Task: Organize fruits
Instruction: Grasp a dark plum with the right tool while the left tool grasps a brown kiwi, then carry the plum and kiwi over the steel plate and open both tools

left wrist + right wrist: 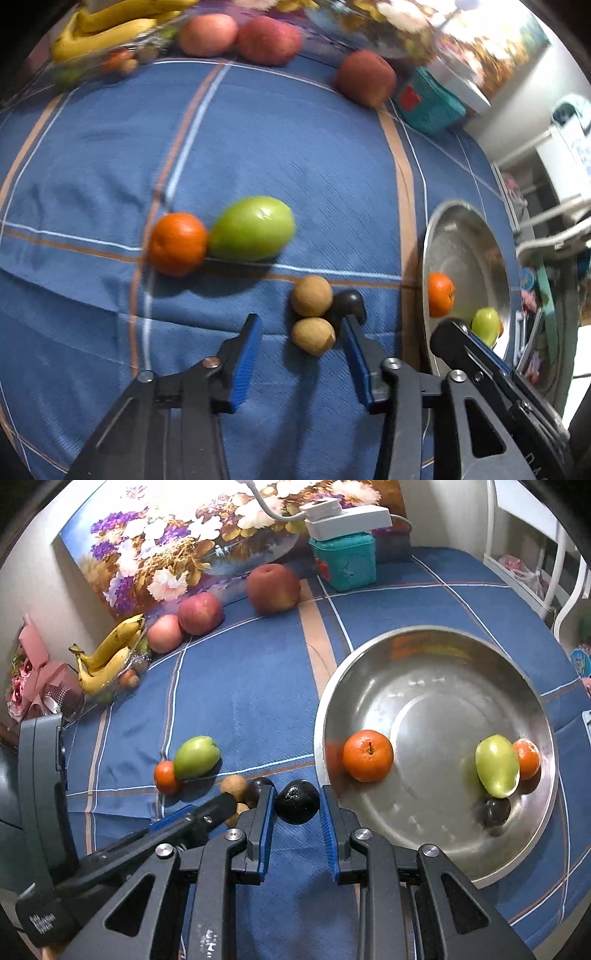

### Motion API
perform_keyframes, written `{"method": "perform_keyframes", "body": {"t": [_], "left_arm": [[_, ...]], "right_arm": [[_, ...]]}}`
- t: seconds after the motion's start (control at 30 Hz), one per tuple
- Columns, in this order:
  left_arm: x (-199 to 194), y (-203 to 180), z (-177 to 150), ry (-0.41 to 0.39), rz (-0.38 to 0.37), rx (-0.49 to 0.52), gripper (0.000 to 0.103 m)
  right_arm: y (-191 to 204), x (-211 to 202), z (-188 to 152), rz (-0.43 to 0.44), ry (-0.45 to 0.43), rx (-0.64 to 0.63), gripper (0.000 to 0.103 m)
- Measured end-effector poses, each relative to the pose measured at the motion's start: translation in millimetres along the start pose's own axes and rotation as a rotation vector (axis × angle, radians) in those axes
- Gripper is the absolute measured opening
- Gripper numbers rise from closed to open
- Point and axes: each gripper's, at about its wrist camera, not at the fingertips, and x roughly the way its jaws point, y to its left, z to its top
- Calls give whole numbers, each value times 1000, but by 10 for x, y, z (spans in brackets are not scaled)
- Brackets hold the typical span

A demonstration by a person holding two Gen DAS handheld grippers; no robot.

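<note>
My left gripper (302, 320) points down at the blue checked cloth with its jaws apart. Two small brown fruits (313, 335) lie between its fingers, close to the right one, and neither pad presses on them. A dark round fruit (349, 301) sits just past that finger's tip. An orange (177, 243) and a green fruit (253, 227) touch each other further out. My right gripper (298, 792) is shut on another dark fruit (297, 801), just left of the steel bowl (436, 672). The bowl holds two oranges (367, 755), a green fruit (496, 766) and a dark fruit (496, 812).
Three red apples (273, 587) and a dish of bananas (107, 657) line the far side by a flower painting (192, 535). A teal box (345, 565) stands under a white power strip. A wrapped bouquet (33, 672) is at the far left. A white rack (554, 572) stands past the table's right edge.
</note>
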Motion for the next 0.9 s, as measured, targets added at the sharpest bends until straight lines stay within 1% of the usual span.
{"method": "perform_keyframes", "body": {"t": [0.07,0.17,0.3,0.47,0.63,0.73,0.9], "left_arm": [[36,-46,-11,9,13,19,41],[86,-72,-10,20,21,27,39],[120,-136,-1,20,32,48,28],[60,-166,-15,9,23,49,28],[-93,-15,41,-34,16,-17,28],[-183,54,82,-68,17,-35,28],[-317,131,130,-103,-16,-57,28]], "right_arm": [[10,20,0,2,5,5,25],[-9,18,-8,1,5,15,25],[-48,25,-12,10,7,28,25],[-81,15,-13,16,6,42,25],[-107,-11,-6,25,1,54,25],[-181,-51,11,34,-10,78,25],[-373,-136,43,19,-37,133,25]]}}
